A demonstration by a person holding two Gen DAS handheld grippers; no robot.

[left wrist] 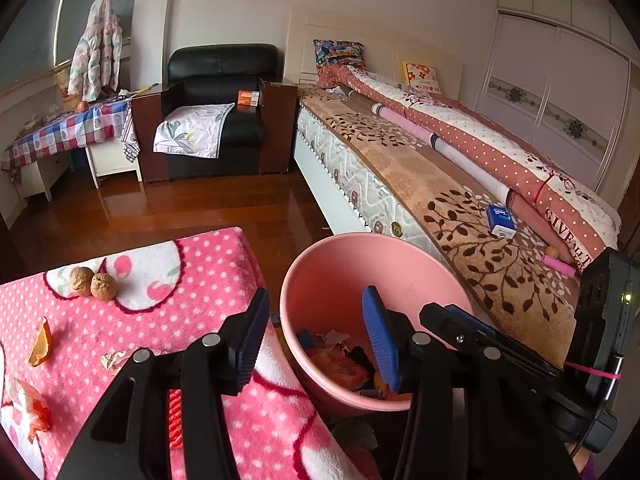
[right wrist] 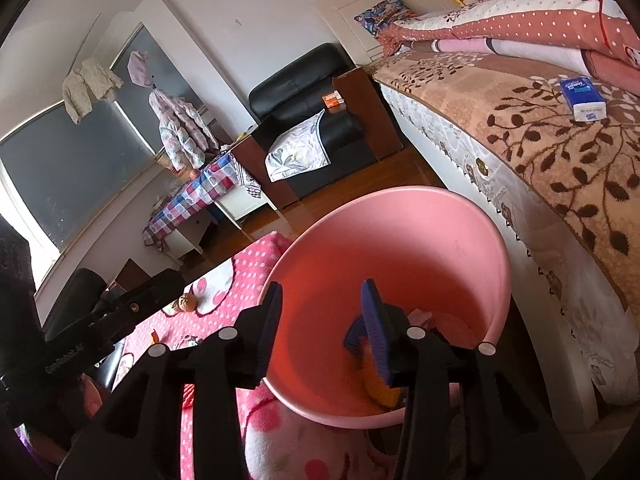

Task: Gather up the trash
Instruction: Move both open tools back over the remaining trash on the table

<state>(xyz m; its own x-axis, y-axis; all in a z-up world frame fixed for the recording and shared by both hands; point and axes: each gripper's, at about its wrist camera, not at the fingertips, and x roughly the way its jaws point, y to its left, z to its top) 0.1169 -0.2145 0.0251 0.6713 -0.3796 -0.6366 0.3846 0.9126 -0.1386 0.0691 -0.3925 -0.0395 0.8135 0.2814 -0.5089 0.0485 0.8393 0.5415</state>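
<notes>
Both released, nothing gripped: remaining orange peel (left wrist: 40, 344) is found left of the left hand-held gripper (left wrist: 316, 336), farther from the right hand-held gripper (right wrist: 324, 332) parked over the pink bin (right wrist: 492, 248).

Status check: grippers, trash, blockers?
Left gripper and right gripper open, empty. Round pink plastic bin holds wrappers. Orange peel scrap on pink dotted blanket. No blockers.

The bin (left wrist: 400, 264) is smooth pink plastic with a dull sheen. Beside it, the blanket (left wrist: 208, 272) is fuzzy fleece cloth. The floor (left wrist: 192, 204) is glossy polished wood. The armchair (left wrist: 224, 76) looks like shiny black leather. Two walnuts (left wrist: 93, 283) have rough, wrinkled shells.
</notes>
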